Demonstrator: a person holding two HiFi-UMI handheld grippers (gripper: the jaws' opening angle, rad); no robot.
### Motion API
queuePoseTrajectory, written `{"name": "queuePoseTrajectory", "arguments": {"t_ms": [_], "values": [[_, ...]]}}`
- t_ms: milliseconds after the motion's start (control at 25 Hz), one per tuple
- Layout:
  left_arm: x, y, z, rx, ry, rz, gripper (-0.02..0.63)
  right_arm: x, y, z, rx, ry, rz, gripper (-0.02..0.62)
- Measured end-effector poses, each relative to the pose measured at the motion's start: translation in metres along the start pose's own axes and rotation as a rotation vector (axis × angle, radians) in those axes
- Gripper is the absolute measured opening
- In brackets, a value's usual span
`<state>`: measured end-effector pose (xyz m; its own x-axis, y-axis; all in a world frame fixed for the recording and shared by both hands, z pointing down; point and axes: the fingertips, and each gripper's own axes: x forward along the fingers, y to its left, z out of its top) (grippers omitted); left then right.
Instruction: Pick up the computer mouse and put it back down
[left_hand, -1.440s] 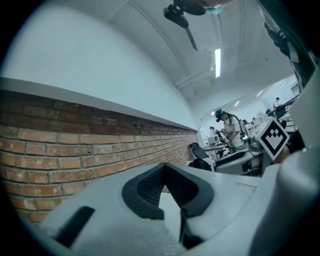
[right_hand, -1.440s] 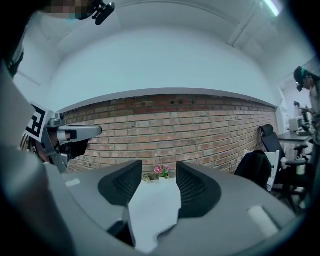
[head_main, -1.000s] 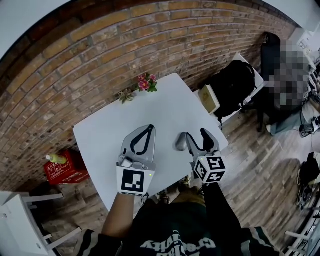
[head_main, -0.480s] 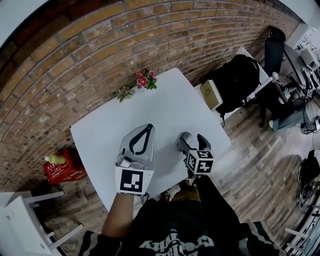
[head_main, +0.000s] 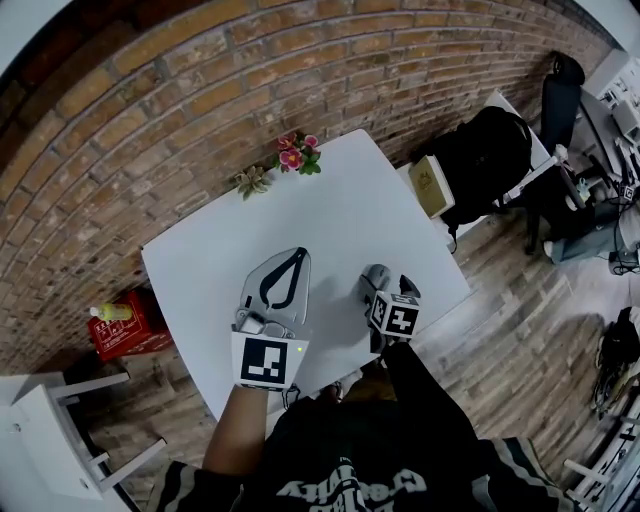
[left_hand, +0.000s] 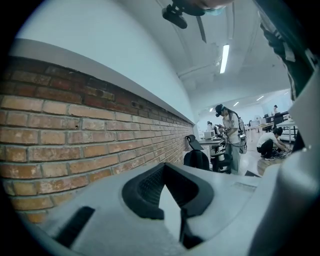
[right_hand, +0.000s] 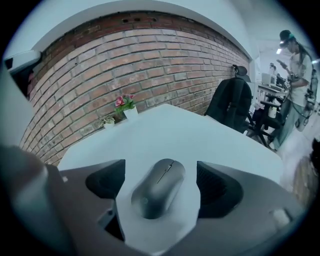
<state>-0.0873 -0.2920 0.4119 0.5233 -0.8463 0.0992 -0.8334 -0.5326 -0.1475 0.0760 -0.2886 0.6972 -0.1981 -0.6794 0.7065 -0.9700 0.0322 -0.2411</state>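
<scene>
A: Mouse?
B: Grey mouse (right_hand: 157, 189) flat on the white table (head_main: 330, 210), lower right of centre in the head view, between the right gripper (head_main: 388, 287) jaws. Jaws have just been opening; both pads stand clear of it.
A: Left gripper (head_main: 285, 280)?
B: Left of the mouse, over the table. Jaws closed tip to tip, nothing in them.

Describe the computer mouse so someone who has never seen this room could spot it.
Find the white table beside the brick wall. On its near right part, the mouse lies flat between the jaws of the right gripper, which have just been opening. It is the only dark grey oval there; the flower pots stand by the wall.
</scene>
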Motion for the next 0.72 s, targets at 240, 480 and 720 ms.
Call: {"name": "queuePoseTrajectory", "arguments": {"t_ms": [240, 480, 720], "values": [[0.002, 0.007, -0.01, -0.011, 0.024, 0.011, 0.005, 0.021, 0.003, -0.025, -0.035, 0.103, -0.009, 0.456], [0.003, 0.014, -0.015, -0.023, 0.03, 0.024, 0.005, 0.027, 0.01, -0.033, -0.209, 0.165, 0.066, 0.418], [0.008, 0.014, -0.016, -0.025, 0.029, 0.02, 0.005, 0.03, 0.029, -0.028, -0.37, 0.17, 0.19, 0.338]]}}
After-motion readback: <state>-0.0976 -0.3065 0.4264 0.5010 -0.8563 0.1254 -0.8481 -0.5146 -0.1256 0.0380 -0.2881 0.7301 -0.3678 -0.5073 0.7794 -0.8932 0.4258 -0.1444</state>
